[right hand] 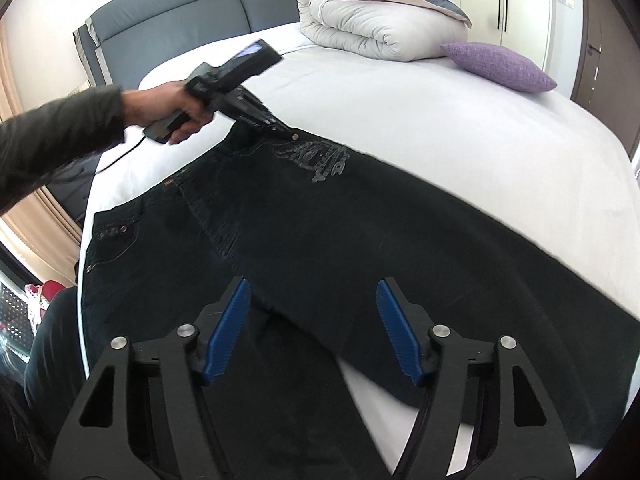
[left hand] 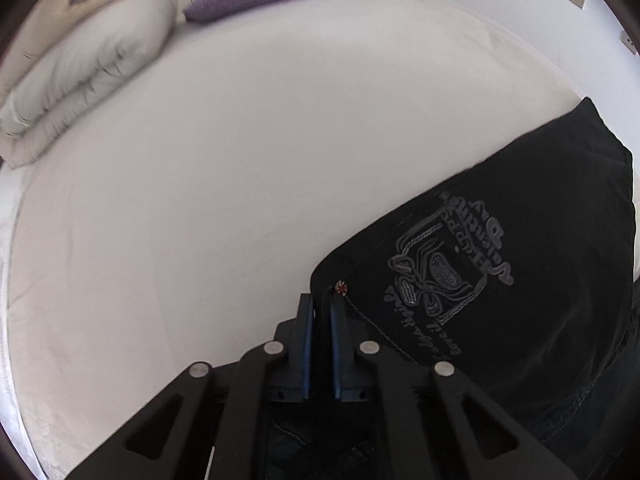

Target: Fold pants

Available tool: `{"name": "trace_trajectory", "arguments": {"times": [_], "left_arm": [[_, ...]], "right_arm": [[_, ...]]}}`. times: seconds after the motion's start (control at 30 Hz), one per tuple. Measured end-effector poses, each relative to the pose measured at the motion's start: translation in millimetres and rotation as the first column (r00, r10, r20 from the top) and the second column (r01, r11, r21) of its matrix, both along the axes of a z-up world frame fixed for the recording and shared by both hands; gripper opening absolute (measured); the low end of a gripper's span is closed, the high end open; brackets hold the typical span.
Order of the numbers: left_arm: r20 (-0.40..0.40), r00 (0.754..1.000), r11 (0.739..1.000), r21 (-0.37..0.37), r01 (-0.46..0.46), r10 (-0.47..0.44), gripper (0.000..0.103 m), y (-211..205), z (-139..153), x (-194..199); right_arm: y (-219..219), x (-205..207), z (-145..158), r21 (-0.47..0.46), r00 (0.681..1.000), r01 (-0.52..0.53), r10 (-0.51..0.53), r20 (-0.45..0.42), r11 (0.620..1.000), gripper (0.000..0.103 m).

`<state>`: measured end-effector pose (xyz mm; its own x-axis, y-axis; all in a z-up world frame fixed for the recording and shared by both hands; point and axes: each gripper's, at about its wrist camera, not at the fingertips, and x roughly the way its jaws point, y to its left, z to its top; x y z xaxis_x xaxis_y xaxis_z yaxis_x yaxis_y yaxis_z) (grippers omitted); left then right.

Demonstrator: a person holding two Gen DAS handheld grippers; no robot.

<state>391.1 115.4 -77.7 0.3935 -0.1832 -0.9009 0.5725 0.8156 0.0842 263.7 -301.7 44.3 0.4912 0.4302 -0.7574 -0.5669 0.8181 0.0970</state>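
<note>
Black pants [right hand: 320,224] with a grey embroidered pocket design [right hand: 316,160] lie spread on the white bed [right hand: 460,120], waist at the left, legs running to the lower right. My left gripper [left hand: 320,304] is shut on the pants' waist corner [left hand: 340,288] by a small red rivet; it also shows in the right wrist view [right hand: 286,134], held by a hand. My right gripper [right hand: 314,320] is open and empty, hovering above the crotch and thigh area of the pants.
A rolled grey duvet [right hand: 380,28] and a purple cushion [right hand: 496,66] lie at the far end of the bed. A grey padded headboard [right hand: 192,20] stands at the back left. The bed edge runs along the left [right hand: 86,216].
</note>
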Motion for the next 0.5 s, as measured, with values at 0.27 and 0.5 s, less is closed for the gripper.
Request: {"name": "trace_trajectory", "arguments": {"times": [0.27,0.5], "left_arm": [[0.237,0.971,0.998,-0.043,0.046,-0.035,0.007,-8.1,46.1,-92.6],[0.359,0.931,0.995,-0.055,0.083,-0.057,0.007,-1.5,66.2,-151.6]], "right_arm": [[41.7,40.4,26.5,-0.079,0.994,-0.054,0.061,0.089,0.995,0.065],[87.9,86.3,31.4,-0.207,0.980,-0.118,0.147,0.131,0.971,0.064]]}}
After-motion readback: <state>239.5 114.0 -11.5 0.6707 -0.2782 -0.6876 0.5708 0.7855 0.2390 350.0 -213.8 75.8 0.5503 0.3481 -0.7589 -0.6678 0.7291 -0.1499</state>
